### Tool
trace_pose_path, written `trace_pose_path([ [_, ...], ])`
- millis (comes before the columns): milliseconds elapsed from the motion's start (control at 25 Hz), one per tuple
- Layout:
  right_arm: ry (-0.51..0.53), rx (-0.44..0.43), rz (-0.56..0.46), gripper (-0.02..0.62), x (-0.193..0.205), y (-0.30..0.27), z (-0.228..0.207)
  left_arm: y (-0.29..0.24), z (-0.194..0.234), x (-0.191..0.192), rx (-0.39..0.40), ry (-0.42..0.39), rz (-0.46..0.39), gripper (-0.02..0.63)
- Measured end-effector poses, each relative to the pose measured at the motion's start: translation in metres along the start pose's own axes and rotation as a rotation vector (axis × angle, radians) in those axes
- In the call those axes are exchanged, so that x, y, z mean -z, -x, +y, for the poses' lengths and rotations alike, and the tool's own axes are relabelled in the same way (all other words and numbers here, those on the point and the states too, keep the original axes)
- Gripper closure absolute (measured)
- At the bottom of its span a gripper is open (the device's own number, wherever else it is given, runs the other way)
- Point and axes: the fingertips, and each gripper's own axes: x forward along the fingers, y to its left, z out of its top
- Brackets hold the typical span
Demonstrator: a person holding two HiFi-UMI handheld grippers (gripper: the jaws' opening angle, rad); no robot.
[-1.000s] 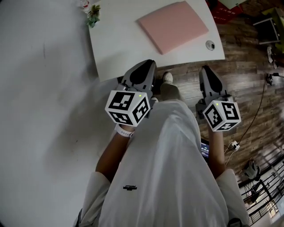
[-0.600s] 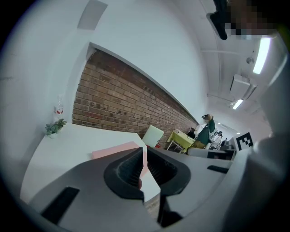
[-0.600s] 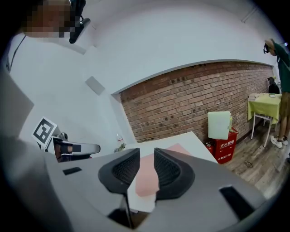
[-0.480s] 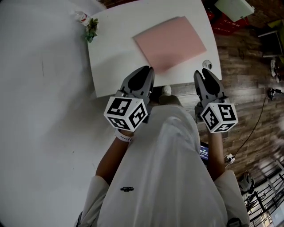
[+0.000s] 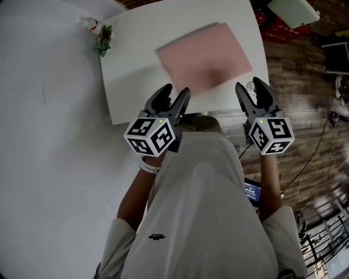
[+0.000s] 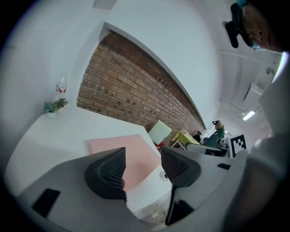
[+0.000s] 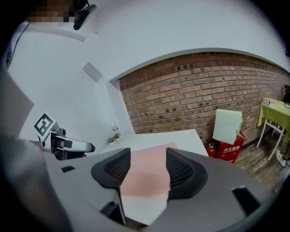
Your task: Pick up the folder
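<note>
The pink folder (image 5: 204,57) lies flat on the white table (image 5: 131,60), towards its right side. Both grippers hover at the table's near edge, short of the folder. My left gripper (image 5: 175,93) is opening with nothing between its jaws; the folder's near left corner is just ahead of it. My right gripper (image 5: 251,87) is also opening and empty, by the table's right corner. In the left gripper view the folder (image 6: 118,142) shows beyond the gripper (image 6: 144,165). In the right gripper view the folder (image 7: 149,156) shows through the gap of the gripper (image 7: 148,174).
A small potted plant (image 5: 102,39) and a glass bottle (image 5: 87,23) stand at the table's far left corner. A round grommet (image 6: 163,176) sits near the table's right edge. A red crate (image 5: 278,24) and a white board (image 5: 294,11) are on the wooden floor beyond.
Both grippers have moved forward to the table's near edge. Their jaws, shut a second ago, now stand apart. The folder has not moved on the table.
</note>
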Motion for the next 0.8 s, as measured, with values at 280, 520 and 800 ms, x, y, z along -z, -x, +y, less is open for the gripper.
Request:
trace_pose_path([
  [280,0.037,-0.027,0.056,0.287,0.002,-0.034,-0.022,-0.036,0.031,0.006,-0.056,0.071,0.037,0.332],
  [520,0.082,-0.036,0.108,0.258,0.013,-0.059,-0.041,-0.054,0.047,0.006,-0.096,0.074,0.048,0.312],
  [800,0.105,-0.058,0.165,0.216,0.027,-0.084,-0.057,-0.067,0.068,0.012,-0.14,0.092,0.072,0.277],
])
